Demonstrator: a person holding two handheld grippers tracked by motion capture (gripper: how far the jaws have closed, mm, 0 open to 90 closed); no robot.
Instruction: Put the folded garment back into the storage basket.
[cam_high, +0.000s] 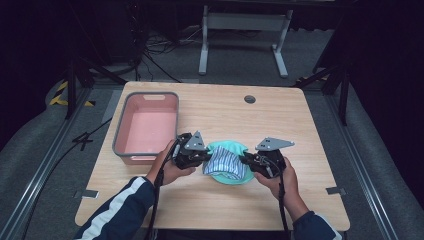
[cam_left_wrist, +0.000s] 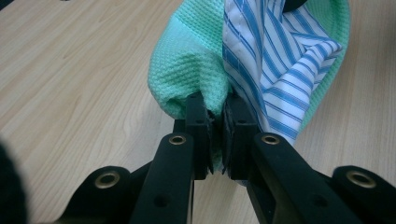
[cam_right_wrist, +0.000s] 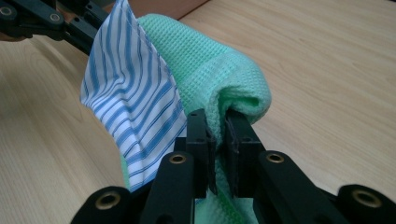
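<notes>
Your left gripper (cam_high: 206, 156) clamped on the green cloth (cam_high: 226, 150), your right gripper (cam_high: 245, 160) pinched its other side, striped cloth (cam_high: 222, 164) draped between, pink bin (cam_high: 148, 126) just beside your left hand.

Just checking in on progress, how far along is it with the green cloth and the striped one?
Done: both cloths gathered together. In hand: left gripper and right gripper each pinch the green cloth, with the striped cloth draped inside. Left: likely the empty pink bin.
</notes>
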